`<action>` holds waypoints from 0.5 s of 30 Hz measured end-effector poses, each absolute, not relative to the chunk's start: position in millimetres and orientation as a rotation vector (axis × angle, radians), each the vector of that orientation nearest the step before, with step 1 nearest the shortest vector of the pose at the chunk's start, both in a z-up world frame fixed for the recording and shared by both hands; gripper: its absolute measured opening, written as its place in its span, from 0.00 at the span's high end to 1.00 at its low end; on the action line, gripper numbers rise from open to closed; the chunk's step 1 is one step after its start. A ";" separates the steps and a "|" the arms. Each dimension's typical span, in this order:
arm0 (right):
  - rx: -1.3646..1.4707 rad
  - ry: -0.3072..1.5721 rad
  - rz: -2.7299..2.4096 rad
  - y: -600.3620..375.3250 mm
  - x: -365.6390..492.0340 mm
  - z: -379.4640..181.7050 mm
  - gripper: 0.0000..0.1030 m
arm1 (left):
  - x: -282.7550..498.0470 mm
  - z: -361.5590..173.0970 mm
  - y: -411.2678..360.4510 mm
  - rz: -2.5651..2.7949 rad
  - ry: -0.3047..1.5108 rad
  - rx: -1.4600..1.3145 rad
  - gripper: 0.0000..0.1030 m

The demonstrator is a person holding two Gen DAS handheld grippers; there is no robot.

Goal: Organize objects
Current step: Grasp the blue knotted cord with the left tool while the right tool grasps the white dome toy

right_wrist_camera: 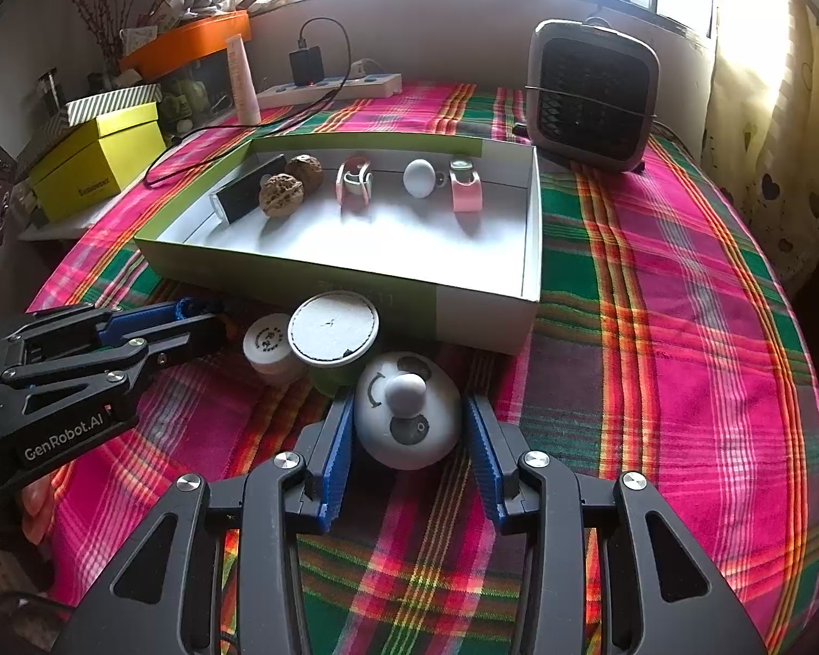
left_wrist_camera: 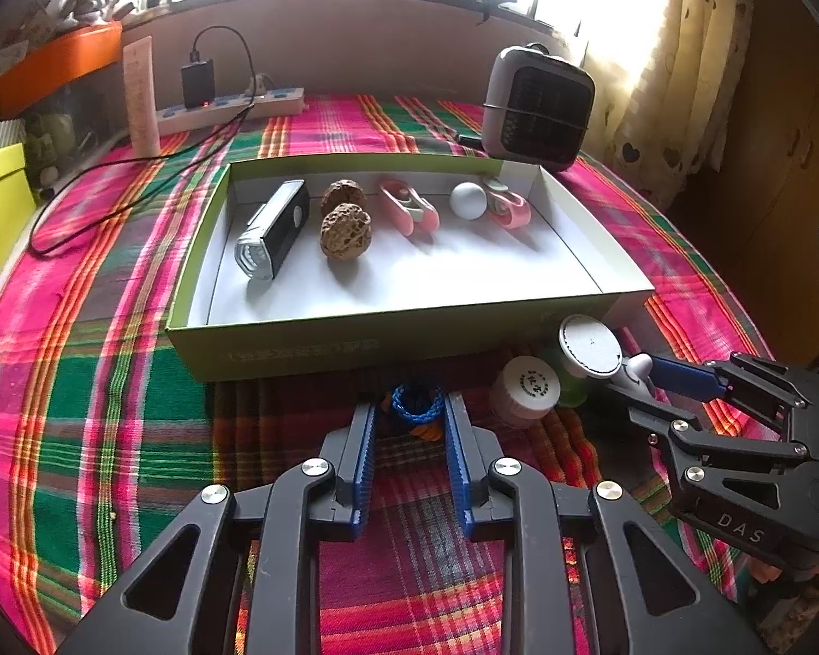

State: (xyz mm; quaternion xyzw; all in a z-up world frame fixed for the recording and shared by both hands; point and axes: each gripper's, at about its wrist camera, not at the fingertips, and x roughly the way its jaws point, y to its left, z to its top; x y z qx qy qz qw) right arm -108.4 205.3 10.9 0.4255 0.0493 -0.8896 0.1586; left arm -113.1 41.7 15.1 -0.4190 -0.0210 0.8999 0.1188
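While spread wide, left fingers flank blue braided ring at tips; right fingers, released, bracket white egg-shaped toy.

Both wrist views look low across the table, sharing the tray.

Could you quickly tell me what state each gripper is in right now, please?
Left gripper: open, fingers either side of the blue braided ring, not clamped.
Right gripper: open around the white egg-shaped gadget, gaps visible.
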 end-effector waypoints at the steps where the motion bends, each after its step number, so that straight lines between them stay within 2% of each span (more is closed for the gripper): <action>1: 1.217 0.140 -2.544 205.5 -108.5 10.9 0.60 | -112.7 15.0 41.8 2.633 -0.059 -1.224 0.79; 15: 1.201 0.135 -2.559 205.9 -103.6 17.2 0.60 | -105.9 22.4 41.0 2.652 -0.057 -1.177 0.79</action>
